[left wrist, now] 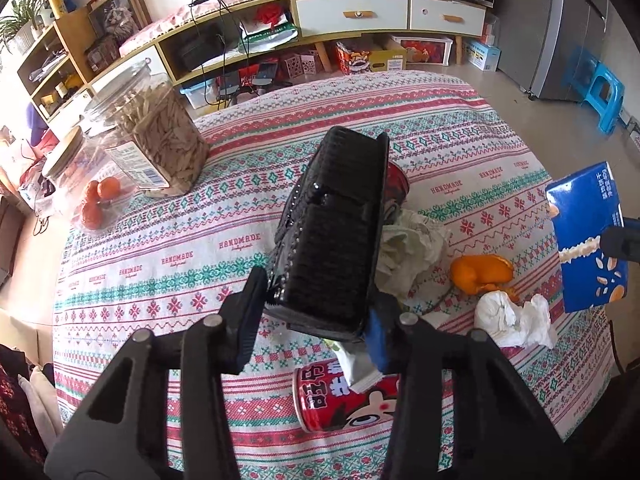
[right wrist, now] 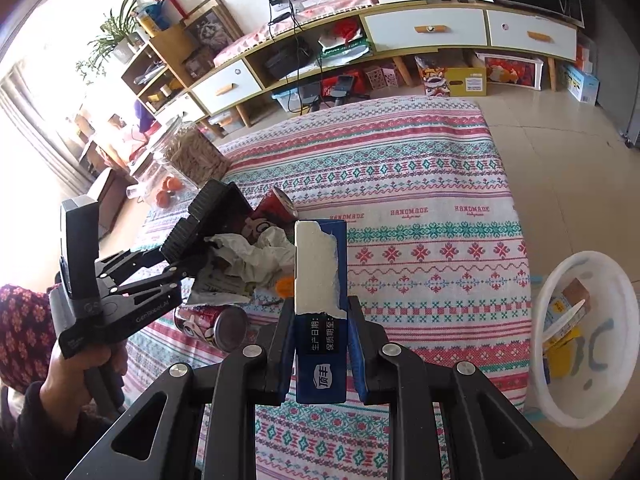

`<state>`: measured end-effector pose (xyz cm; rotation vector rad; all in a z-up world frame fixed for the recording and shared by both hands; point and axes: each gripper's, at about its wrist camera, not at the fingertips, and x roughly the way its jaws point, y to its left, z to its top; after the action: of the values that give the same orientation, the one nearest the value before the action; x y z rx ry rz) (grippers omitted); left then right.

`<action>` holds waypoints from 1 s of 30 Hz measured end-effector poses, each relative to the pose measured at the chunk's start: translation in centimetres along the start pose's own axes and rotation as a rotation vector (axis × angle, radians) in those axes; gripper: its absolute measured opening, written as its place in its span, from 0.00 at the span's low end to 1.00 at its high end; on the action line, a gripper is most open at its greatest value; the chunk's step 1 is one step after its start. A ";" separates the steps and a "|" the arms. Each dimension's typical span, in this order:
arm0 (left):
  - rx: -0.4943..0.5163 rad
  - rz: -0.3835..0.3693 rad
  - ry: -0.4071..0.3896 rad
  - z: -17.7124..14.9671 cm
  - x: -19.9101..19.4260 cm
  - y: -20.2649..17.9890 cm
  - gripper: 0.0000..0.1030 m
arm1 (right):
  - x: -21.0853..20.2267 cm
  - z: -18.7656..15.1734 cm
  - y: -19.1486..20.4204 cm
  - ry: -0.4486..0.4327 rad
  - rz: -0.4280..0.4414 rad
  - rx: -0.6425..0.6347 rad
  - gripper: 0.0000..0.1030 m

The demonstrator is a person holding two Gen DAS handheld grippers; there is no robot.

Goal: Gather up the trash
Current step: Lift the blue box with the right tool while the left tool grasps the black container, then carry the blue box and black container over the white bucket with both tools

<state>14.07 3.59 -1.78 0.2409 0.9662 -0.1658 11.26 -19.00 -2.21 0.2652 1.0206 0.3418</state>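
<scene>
Fingers of the right gripper (right wrist: 320, 354) pinch the lower end of a blue carton (right wrist: 320, 320), a light, stiff box that should crush if squeezed harder, held above the tabletop's near edge with the white bin (right wrist: 624, 280) past its right edge. Beside it the left gripper (left wrist: 316, 322) has its jaws half closed around a black ribbed tray (left wrist: 332, 228), seemingly gripped, rigid and light, amid crumpled tissue (left wrist: 410, 252), orange peel (left wrist: 480, 274) and red cans (left wrist: 344, 400) mid-table.
</scene>
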 end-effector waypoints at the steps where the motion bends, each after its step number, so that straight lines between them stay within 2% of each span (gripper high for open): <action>1: -0.016 0.001 -0.001 0.0 -0.1 0.4 0.36 | 0.0 0.0 -0.1 -0.001 -0.003 0.001 0.23; 5: -0.127 -0.016 0.007 -0.2 -0.2 2.7 0.30 | -0.3 0.1 -0.3 -0.011 -0.021 -0.005 0.23; 13: -0.258 0.010 -0.054 -0.1 -1.6 5.9 0.23 | -0.7 0.2 -0.9 -0.025 -0.035 0.006 0.23; 18: -0.305 0.043 -0.082 -0.1 -2.2 7.2 0.17 | -1.0 0.2 -0.8 -0.036 -0.046 -0.006 0.23; 24: -0.359 0.068 -0.139 -0.2 -3.4 8.4 0.17 | -1.3 0.2 -1.0 -0.044 -0.044 0.001 0.23; 30: -0.372 0.041 -0.187 0.0 -4.7 8.1 0.17 | -1.9 0.0 -2.0 -0.058 -0.049 0.015 0.23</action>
<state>13.39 11.50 3.17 -0.0956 0.7885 0.0310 10.64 -21.57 -1.45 0.2614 0.9716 0.2806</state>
